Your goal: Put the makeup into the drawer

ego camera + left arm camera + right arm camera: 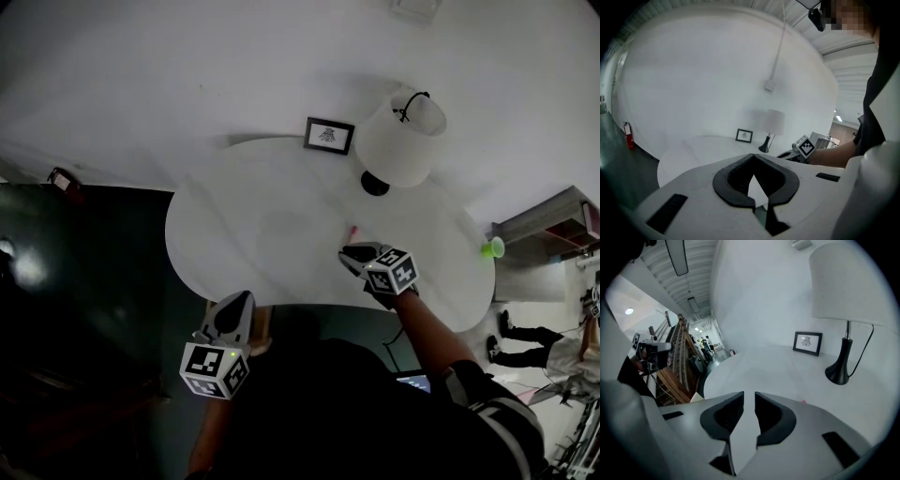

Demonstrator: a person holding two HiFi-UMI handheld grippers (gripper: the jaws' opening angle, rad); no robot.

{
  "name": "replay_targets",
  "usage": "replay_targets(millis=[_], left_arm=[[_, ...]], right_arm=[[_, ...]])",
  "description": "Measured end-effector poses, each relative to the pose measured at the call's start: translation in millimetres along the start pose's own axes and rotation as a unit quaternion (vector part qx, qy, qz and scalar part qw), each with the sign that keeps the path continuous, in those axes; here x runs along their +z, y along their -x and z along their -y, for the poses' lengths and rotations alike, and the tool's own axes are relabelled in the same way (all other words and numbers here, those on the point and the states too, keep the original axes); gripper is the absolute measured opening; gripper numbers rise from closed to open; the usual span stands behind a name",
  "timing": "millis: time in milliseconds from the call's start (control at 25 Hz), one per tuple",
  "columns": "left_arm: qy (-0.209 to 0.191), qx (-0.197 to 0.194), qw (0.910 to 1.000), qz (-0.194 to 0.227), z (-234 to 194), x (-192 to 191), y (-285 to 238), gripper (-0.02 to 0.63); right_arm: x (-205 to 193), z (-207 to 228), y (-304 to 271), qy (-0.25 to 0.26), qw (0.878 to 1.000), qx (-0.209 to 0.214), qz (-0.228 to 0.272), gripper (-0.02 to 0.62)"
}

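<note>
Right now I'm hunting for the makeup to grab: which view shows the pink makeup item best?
The head view: the pink makeup item lies on the white table, just ahead of the right gripper. The right gripper view catches only a pink sliver behind its own body. The left gripper view doesn't show it.

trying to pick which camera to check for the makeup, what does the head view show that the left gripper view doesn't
Only the head view: a small pink makeup item lying just ahead of the right hand-held gripper, a green cup off to the right, and the left hand-held gripper seen from above.
Only the left gripper view: that gripper's own jaws close up, tips together with nothing between them, and a cord hanging down the wall.
Both: the round white table, the lamp, the picture frame and the right hand-held gripper.
</note>
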State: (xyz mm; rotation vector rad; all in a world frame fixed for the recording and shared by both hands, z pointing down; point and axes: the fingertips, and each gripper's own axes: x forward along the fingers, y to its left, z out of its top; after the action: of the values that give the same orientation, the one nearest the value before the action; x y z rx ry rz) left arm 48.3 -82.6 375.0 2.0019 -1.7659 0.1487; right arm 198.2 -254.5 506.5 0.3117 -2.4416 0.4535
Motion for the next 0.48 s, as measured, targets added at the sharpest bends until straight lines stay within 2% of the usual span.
replay_targets(millis=[120,280,480], left_arm=[[0.003,0.003,1.0,-0.003,-10.1,-3.6,3.6,0.011],[0.002,0.002,1.0,0.008,-14.7,4.5,4.5,0.011],[0.005,0.001,1.0,-0.002,-18.8,-0.9,8.6,0.011]], right_arm=[[-16.0,6.8,-10.3,-0.026,0.999,-0.012,-0.029,0.156],[-37.0,21.4,-19.9,-0.029,0.995,-0.051,-0.076,0.198],[-58.4,43.6,-28.6,-0.065,0.989,-0.088,-0.1,0.222]])
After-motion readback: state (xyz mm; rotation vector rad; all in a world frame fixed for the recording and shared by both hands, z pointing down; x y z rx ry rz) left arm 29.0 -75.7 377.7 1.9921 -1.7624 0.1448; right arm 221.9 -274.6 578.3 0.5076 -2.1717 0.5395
